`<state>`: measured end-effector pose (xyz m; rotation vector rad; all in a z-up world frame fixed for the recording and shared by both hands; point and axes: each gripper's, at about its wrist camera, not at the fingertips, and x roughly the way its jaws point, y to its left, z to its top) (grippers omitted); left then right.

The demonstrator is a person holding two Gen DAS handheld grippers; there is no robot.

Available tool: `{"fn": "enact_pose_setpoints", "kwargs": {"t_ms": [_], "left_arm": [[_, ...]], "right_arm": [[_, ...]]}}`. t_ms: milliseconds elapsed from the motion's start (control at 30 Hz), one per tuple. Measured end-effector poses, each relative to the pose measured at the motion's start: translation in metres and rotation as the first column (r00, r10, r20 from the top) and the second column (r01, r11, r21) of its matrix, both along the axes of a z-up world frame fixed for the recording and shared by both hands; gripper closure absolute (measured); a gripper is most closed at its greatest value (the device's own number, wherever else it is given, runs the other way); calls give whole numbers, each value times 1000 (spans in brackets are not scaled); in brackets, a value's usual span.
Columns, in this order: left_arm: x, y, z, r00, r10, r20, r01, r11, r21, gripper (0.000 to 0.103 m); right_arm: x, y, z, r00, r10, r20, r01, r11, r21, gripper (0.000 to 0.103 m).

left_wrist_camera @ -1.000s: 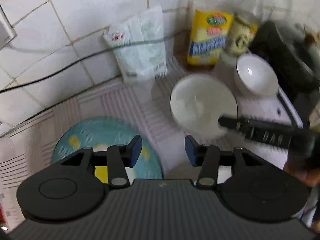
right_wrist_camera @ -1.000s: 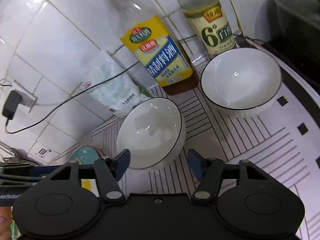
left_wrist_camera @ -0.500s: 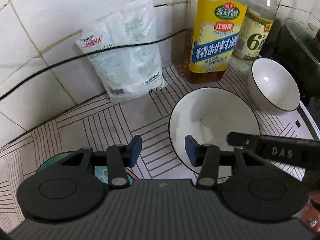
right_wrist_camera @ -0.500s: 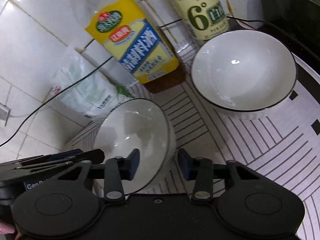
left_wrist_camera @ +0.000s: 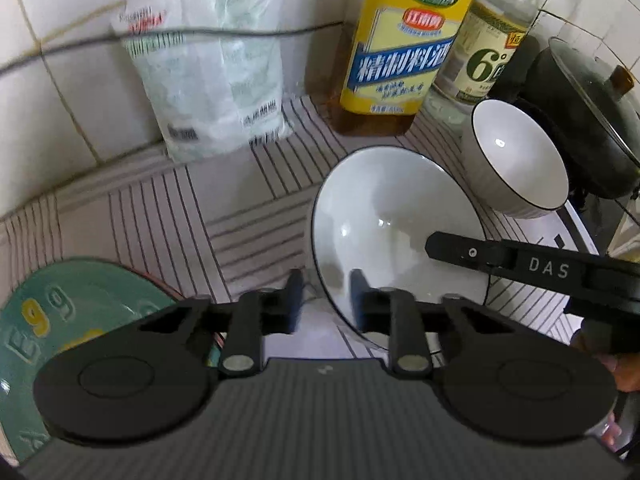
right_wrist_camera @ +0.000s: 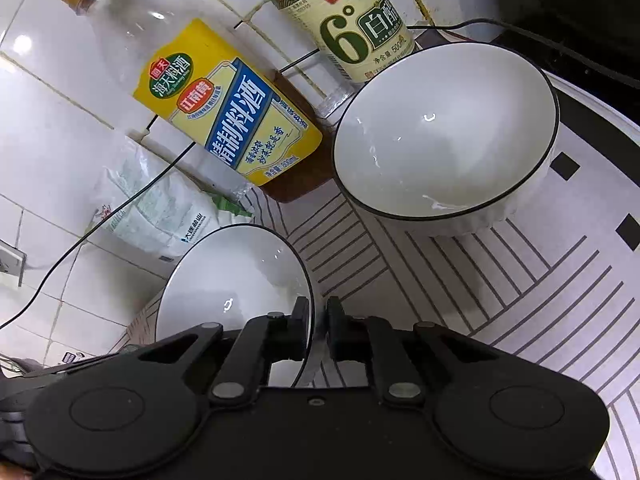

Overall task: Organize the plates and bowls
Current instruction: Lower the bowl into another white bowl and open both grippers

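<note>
Both claws are seen closed in since the earlier frames, where their jaws stood wide and clear of the near bowl; the left wrist camera is now lower and nearer the counter.

Left wrist view: the left gripper point(left_wrist_camera: 326, 294) is drawn nearly shut on the near edge of the wide bowl point(left_wrist_camera: 396, 232), one pad outside the rim and one inside, so the rim is pinched between them. That bowl is tipped, its mouth turned up and toward the camera, its round rim seen as an oval running near to far. From the right, the right gripper point(left_wrist_camera: 440, 246) is seen reaching over the same bowl's far side. A smaller bowl point(left_wrist_camera: 516, 160) stands upright just beyond, well clear of both claws, beside a dark pot point(left_wrist_camera: 580, 120). A teal plate point(left_wrist_camera: 60, 312) lies flat at the lower left. A yellow bottle point(left_wrist_camera: 400, 40), a vinegar bottle point(left_wrist_camera: 484, 64) and a bag point(left_wrist_camera: 208, 80) are lined against the tiled wall.

Right wrist view: the right gripper point(right_wrist_camera: 318, 330) is fully closed on the wide bowl's point(right_wrist_camera: 232, 280) rim, which passes between its pads. The bowl is tilted, mouth facing left and up. The smaller bowl point(right_wrist_camera: 444, 132) rests on the striped mat point(right_wrist_camera: 480, 280), mouth up, apart from the held one.
</note>
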<state>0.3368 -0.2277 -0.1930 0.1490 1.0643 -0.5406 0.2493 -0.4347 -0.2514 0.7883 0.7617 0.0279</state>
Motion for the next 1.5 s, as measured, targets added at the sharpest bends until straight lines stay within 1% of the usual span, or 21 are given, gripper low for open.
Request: {"fn": "enact_pose_setpoints", "kwargs": {"t_ms": [133,233,400,567,633,733,867,1033,1200,1300,1433,1500], "left_arm": [[-3,-1,0,1000,12,-10,-12,1000,19,86],[-5,4,5,999,42,-29,-42,999,-2,86],[-16,11,23,999,43,-31,-44,999,-19,86],[-29,16,41,999,35,-38,-35,999,-12,86],[-38,20,48,999,23,-35,-24,1000,-16,86],[-52,25,56,998,23,-51,-25,999,-21,86],[-75,29,65,999,10,-41,-10,1000,7,86],[-104,33,77,999,-22,-39,25,998,55,86],[-124,33,85,998,-47,-38,50,995,88,86],[-132,33,83,997,-54,-48,58,993,103,86],[-137,37,79,995,-60,-78,69,991,118,86],[-140,39,77,994,-69,-87,80,988,132,86]], "right_arm": [[-1,4,2,1000,6,6,-6,1000,-18,91],[-4,11,8,1000,11,8,-10,998,-59,91],[-16,11,16,999,15,32,-14,999,-49,91],[-30,16,36,997,24,72,-19,997,-69,90],[-35,18,47,996,41,83,-33,995,-89,90],[-47,20,58,994,50,94,-42,995,-91,89],[-65,29,65,992,78,104,-66,991,-113,89],[-91,38,73,989,94,118,-81,990,-111,89],[-114,50,84,986,103,132,-82,985,-154,89],[-125,57,85,987,90,132,-65,981,-182,88],[-135,60,80,990,75,124,-55,987,-153,88],[-139,63,77,990,83,117,-64,986,-154,88]]}}
